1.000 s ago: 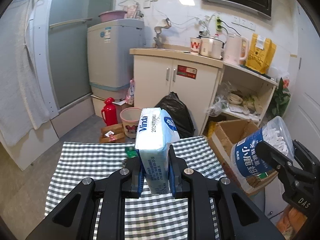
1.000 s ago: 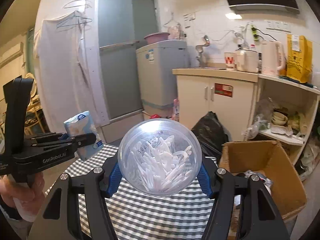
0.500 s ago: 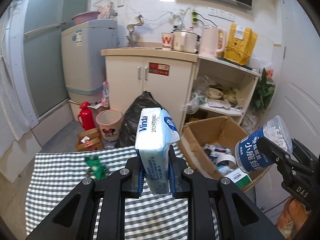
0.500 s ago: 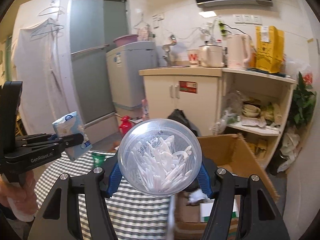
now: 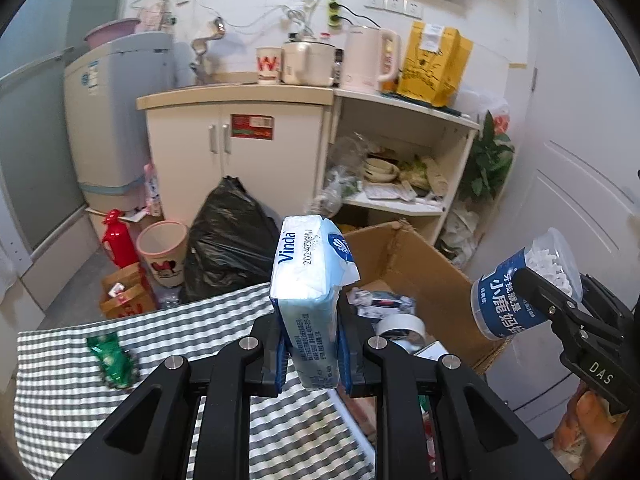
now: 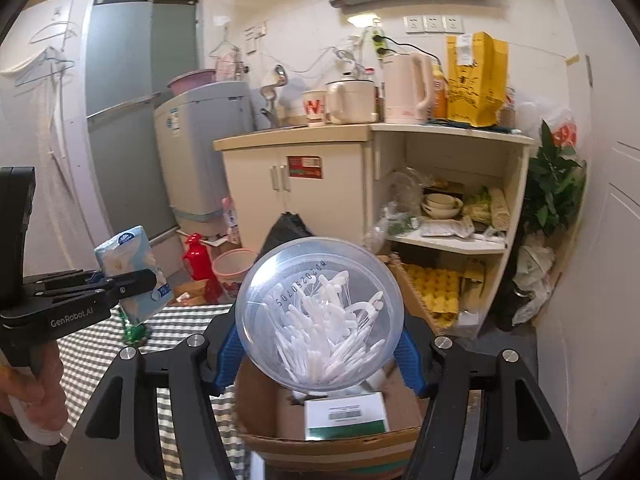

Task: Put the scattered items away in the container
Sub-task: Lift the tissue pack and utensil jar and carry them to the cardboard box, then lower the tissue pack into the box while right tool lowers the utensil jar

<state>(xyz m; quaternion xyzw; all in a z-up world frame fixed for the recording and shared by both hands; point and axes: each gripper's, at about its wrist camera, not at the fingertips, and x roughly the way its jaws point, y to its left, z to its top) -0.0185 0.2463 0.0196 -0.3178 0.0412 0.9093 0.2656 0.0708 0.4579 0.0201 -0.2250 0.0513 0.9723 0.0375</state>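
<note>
White tiled walls (image 5: 248, 4) enclose a small kitchen. A cream cabinet (image 5: 236, 152) with two doors stands beside an open shelf unit (image 5: 404, 168) crowded with bowls and bags. On top sit a kettle (image 5: 370, 58), a rice cooker (image 5: 308, 62) and a yellow bag (image 5: 434, 62). A grey washing machine (image 5: 116, 120) stands to the left, by a frosted glass door (image 6: 132, 72). The floor (image 5: 80, 280) is grey.

Both wrist views toward cardboard box (image 5: 424, 264)
</note>
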